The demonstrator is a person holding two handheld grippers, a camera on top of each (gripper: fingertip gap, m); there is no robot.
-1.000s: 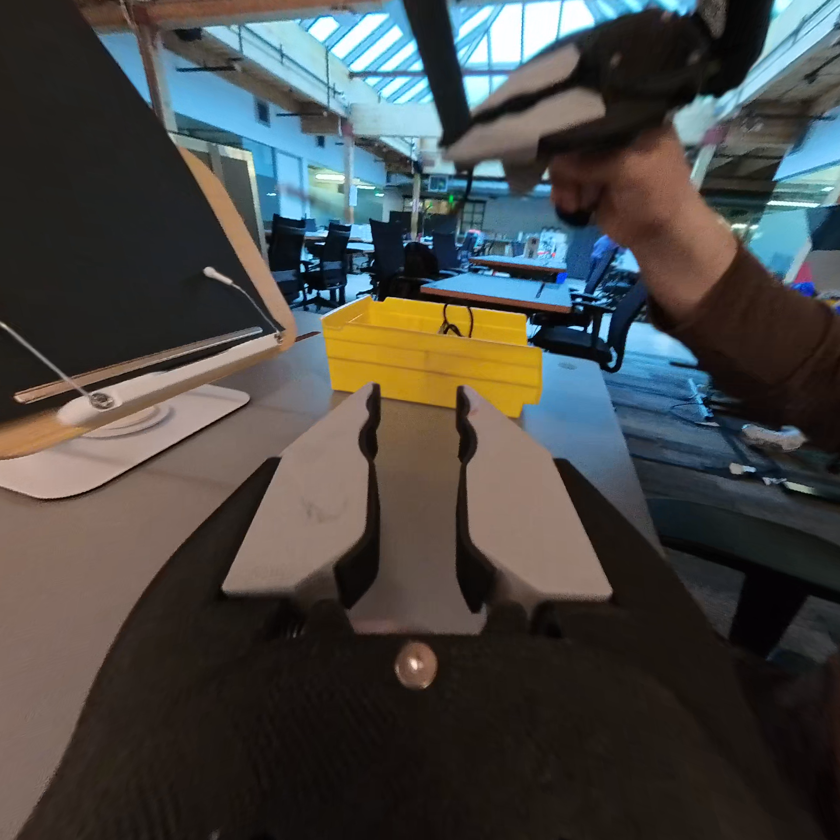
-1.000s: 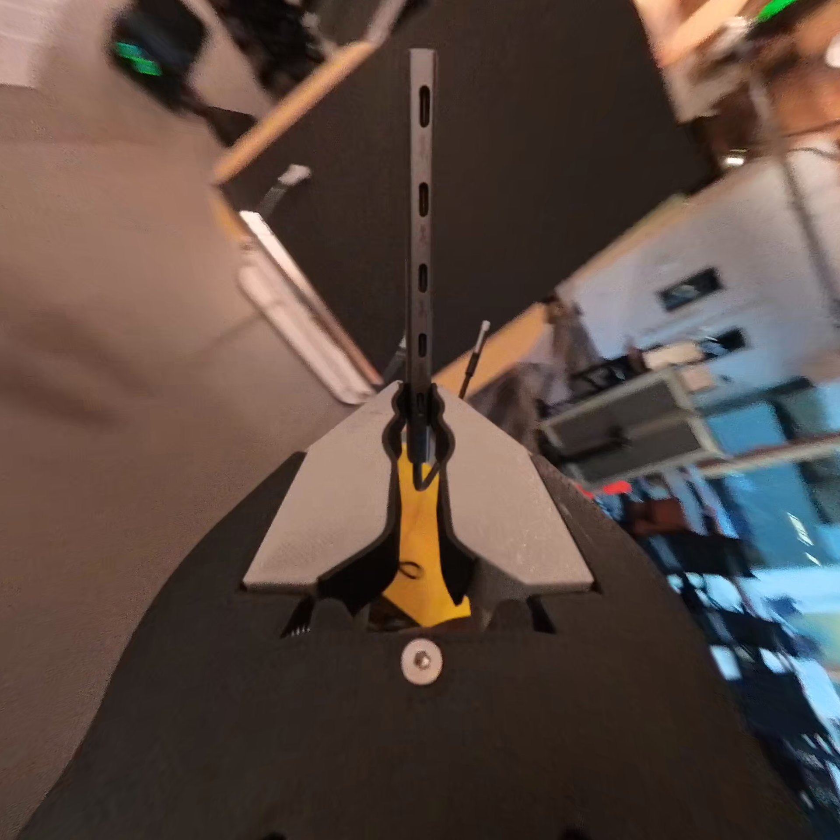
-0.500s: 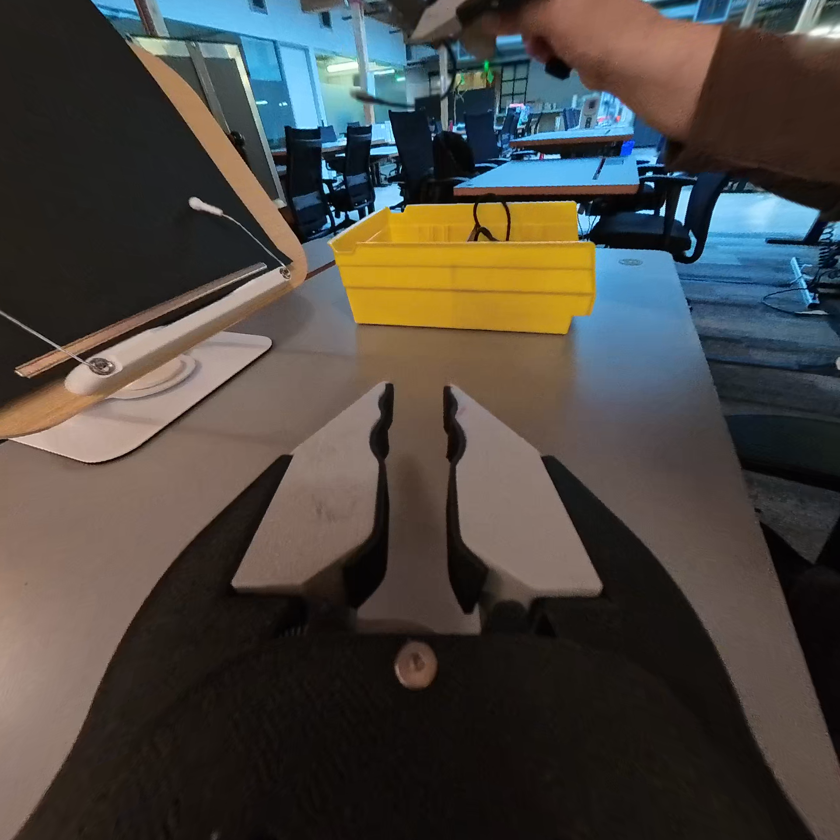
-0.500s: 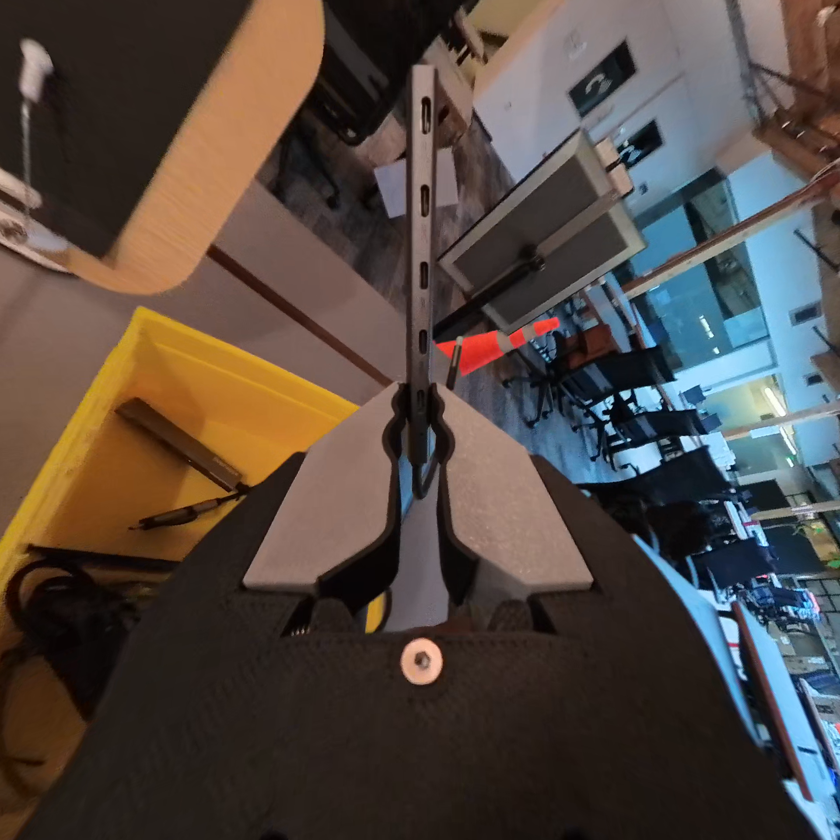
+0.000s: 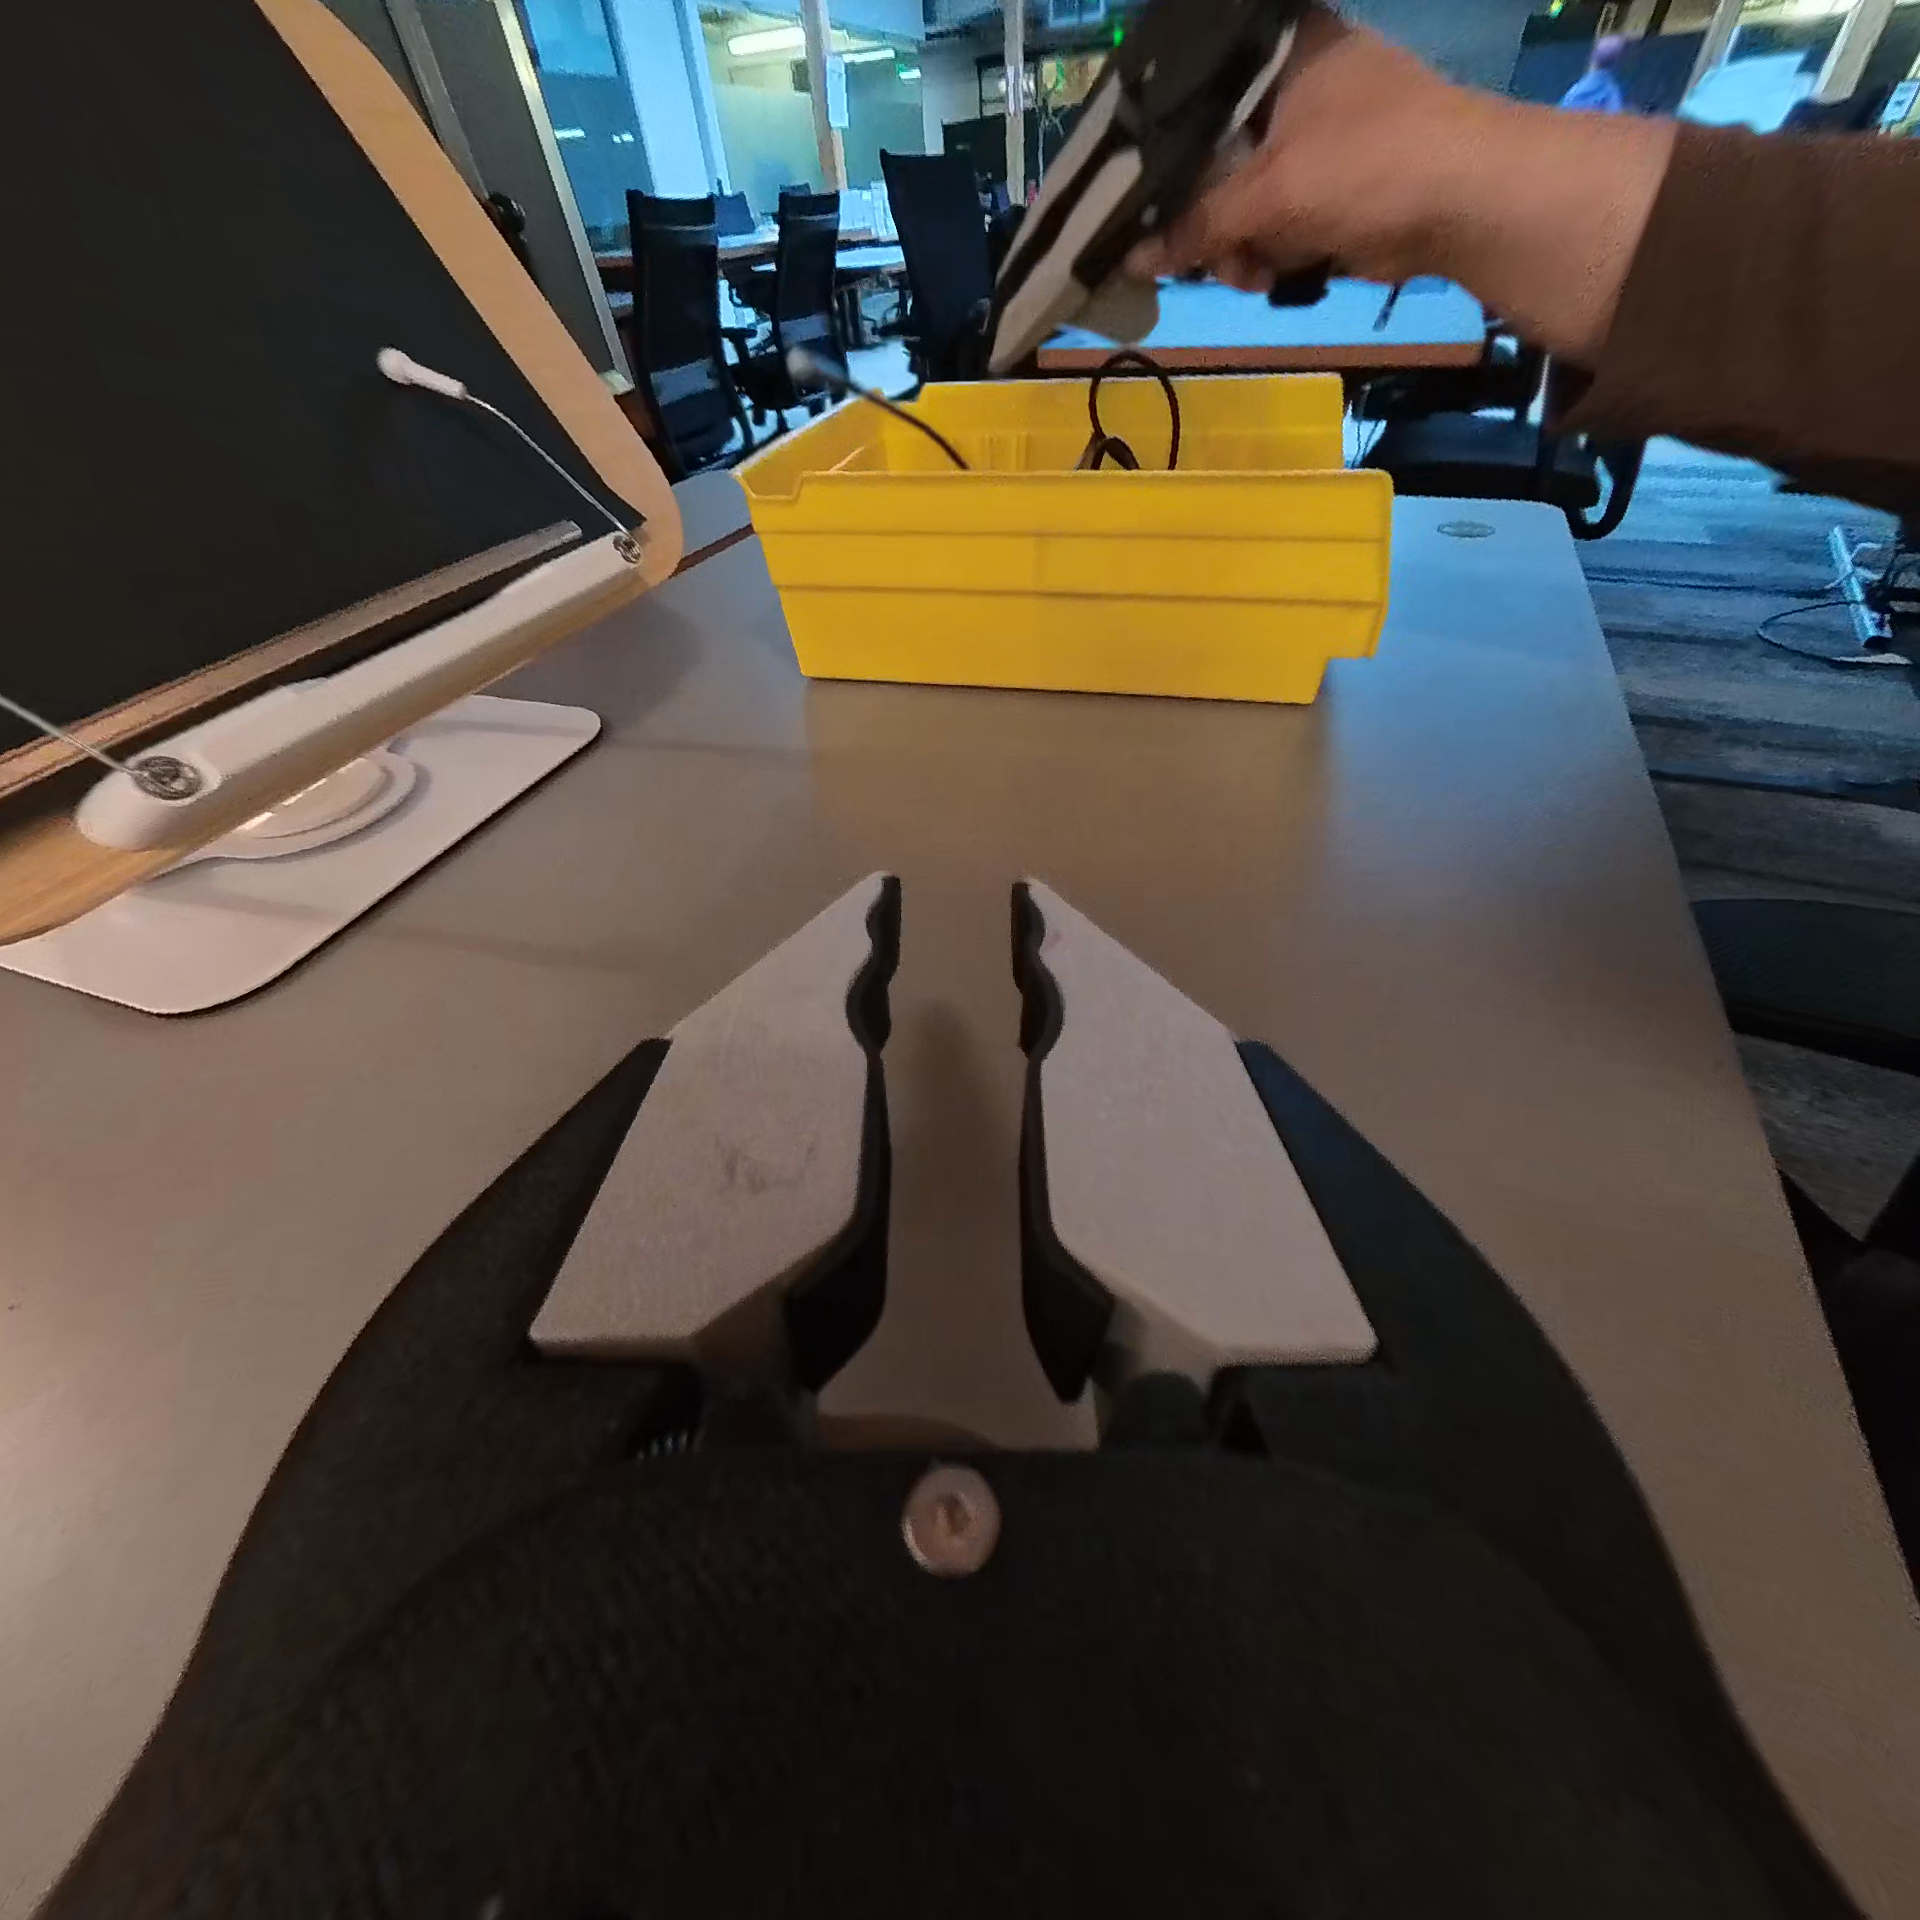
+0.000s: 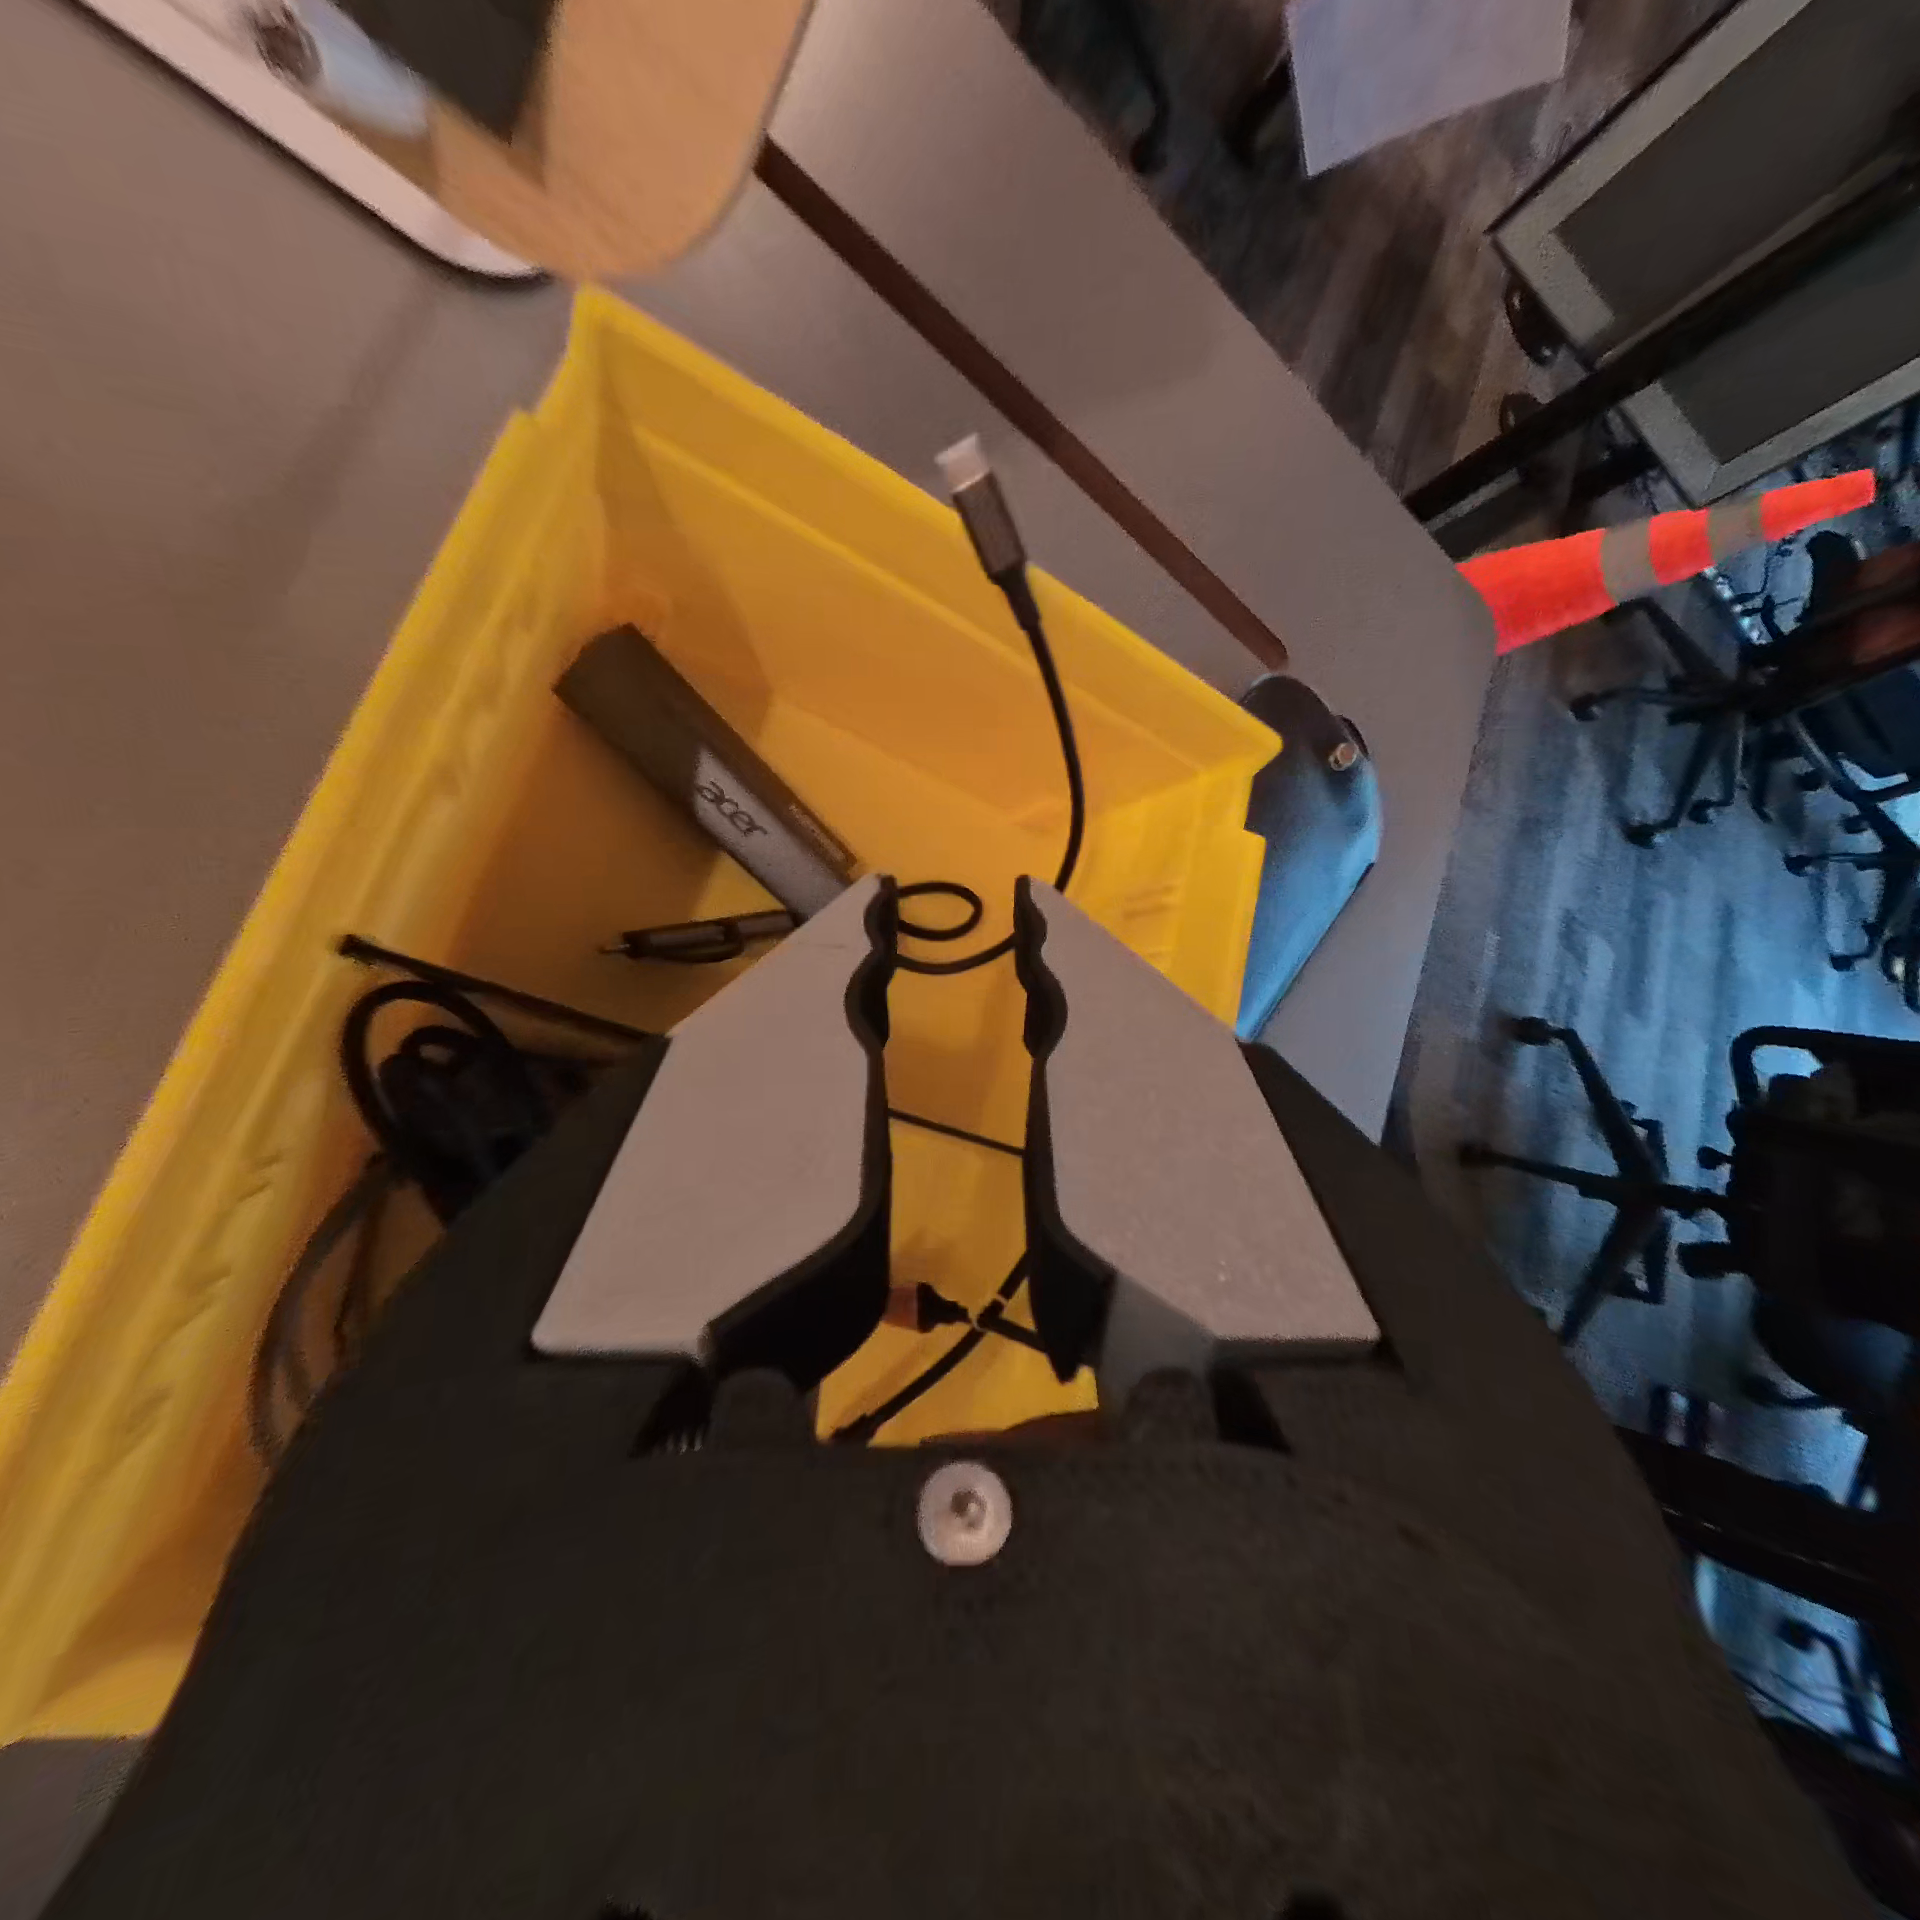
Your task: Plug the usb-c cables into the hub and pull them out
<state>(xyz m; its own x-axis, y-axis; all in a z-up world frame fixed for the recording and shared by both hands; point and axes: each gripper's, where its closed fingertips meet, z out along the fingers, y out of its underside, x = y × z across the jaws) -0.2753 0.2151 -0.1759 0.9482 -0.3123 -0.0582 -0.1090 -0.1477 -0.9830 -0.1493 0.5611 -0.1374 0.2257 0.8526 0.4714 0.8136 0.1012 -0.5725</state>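
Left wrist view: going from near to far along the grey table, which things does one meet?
Open left gripper → yellow plastic bin holding black cables → black office chairs beyond the table.

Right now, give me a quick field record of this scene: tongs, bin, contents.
left tongs: open, empty, low over the grey table
right tongs: open, empty, above the yellow bin
hub: lying in the bin, nothing plugged in that shows
cable: plug end sticks up over the bin's far wall
other cables: coiled black bundle in the bin
bin position: on the table, beside a tilted board on a white stand
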